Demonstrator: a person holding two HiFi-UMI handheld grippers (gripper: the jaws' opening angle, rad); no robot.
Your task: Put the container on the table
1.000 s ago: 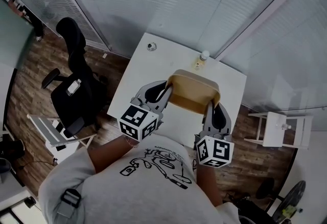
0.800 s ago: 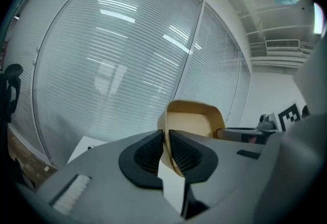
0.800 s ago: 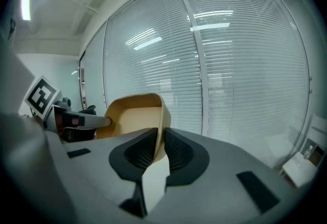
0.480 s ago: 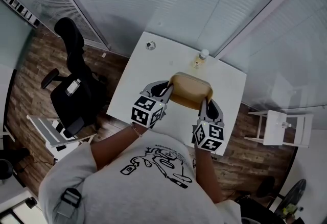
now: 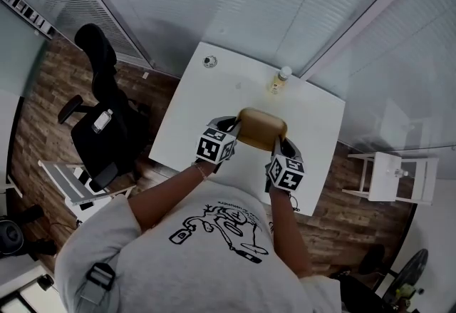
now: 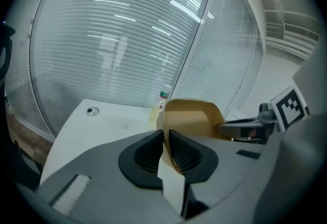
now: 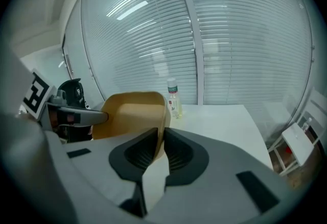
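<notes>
I have the tan container [image 5: 262, 128] pinched from both sides. The left gripper [image 6: 166, 139] is clenched on its left rim, with the thin wall sandwiched between the ribbed pads, and the right gripper [image 7: 159, 142] is clamped the same way on its right rim. Compared with a second ago, the container and both marker cubes look smaller in the head view and sit further out over the white worktop [image 5: 206, 94]. I read that as the load having come down and away from my chest toward the surface. It now lies over the near middle of the worktop, well short of the small bottle [image 5: 279, 80] standing at the far edge. No view lets me tell whether the base already touches the worktop or hangs just above it; both gripper views show the rim roughly level. In my judgement the placing is nearly done. What remains is to settle the base flat, then let go on both sides together, so the light shell doesn't tip or skid toward the near edge.
</notes>
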